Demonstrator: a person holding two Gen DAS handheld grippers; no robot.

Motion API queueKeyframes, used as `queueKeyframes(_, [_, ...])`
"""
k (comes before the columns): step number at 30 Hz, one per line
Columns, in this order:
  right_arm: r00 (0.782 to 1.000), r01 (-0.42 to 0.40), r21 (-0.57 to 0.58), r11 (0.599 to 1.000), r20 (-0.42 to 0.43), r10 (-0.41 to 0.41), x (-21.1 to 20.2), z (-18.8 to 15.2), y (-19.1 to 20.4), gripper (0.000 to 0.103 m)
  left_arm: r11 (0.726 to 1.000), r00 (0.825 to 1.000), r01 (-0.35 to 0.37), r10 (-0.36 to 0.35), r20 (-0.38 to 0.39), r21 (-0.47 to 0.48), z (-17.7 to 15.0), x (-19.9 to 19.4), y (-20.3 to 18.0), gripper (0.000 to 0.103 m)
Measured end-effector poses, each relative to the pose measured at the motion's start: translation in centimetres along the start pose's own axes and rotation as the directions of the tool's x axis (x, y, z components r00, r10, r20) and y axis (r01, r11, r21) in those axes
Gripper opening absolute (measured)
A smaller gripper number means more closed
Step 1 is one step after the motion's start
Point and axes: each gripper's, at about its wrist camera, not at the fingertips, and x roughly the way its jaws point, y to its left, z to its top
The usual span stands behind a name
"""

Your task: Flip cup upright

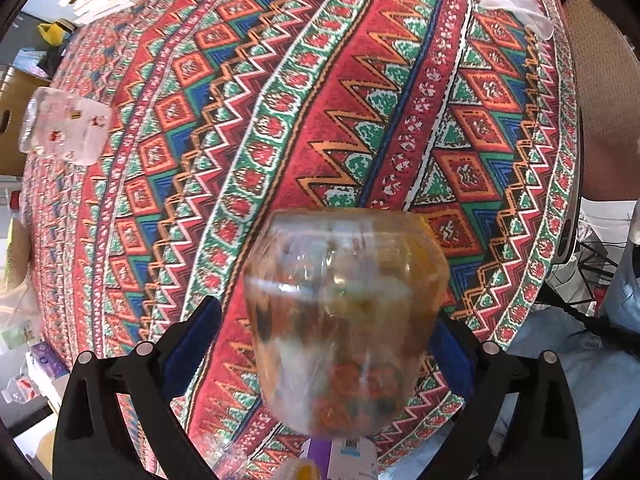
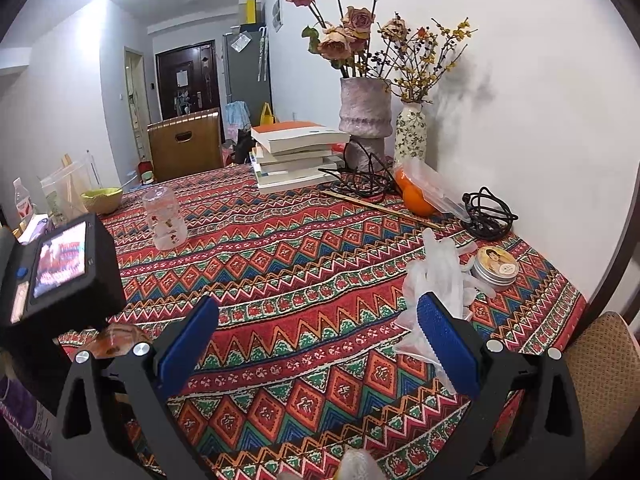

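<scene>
In the left wrist view a clear amber-tinted glass cup [image 1: 344, 320] sits between my left gripper's [image 1: 328, 344] blue pads, blurred by motion and tilted over the patterned tablecloth [image 1: 320, 100]. The right pad touches its side; the left pad [image 1: 192, 344] stands a little off it. In the right wrist view only a sliver of that cup [image 2: 120, 340] shows under the left gripper's black body [image 2: 60, 272]. My right gripper [image 2: 316, 344] is open and empty above the cloth. A second clear cup with red prints [image 2: 165, 218] stands upside down further back, and also shows in the left wrist view [image 1: 64, 124].
Stacked books [image 2: 296, 152], two vases of dried flowers [image 2: 364, 116], cables [image 2: 488, 212], an orange [image 2: 418, 200], a round tin [image 2: 494, 268] and plastic gloves [image 2: 436, 276] lie along the wall. A green bowl [image 2: 102, 199] sits at the left. A chair [image 2: 600, 380] stands at the near edge.
</scene>
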Motion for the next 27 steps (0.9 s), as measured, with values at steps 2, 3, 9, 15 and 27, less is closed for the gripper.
queueKeyframes(2, [1.000, -0.012, -0.020, 1.000, -0.006, 0.012, 0.0, 0.0, 0.3, 0.096, 1.000, 1.000, -0.007, 0.007, 0.022, -0.008, -0.9, -1.0, 0.5, 0.094])
queueKeyframes(3, [1.000, -0.017, -0.031, 0.999, -0.009, 0.017, 0.0, 0.1, 0.5, 0.096, 1.000, 0.999, -0.009, 0.010, 0.032, -0.015, -1.2, -1.6, 0.7, 0.094])
queueKeyframes(9, [0.996, -0.077, -0.127, 0.989, -0.049, 0.071, 0.6, 0.0, 2.0, 0.096, 0.995, 0.986, 0.006, 0.011, 0.164, -0.102, -4.1, -6.3, 2.9, 0.094])
queueKeyframes(15, [0.982, -0.177, -0.261, 0.949, -0.113, 0.152, 1.5, -0.9, 4.4, 0.096, 0.957, 0.943, 0.088, 0.009, 0.331, -0.277, -7.5, -11.6, 2.1, 0.095])
queueKeyframes(27, [0.942, -0.334, -0.432, 0.838, -0.190, 0.277, 0.1, -3.2, 8.6, 0.096, 0.832, 0.845, 0.232, 0.084, 0.528, -0.504, -16.0, -13.4, -0.5, 0.096])
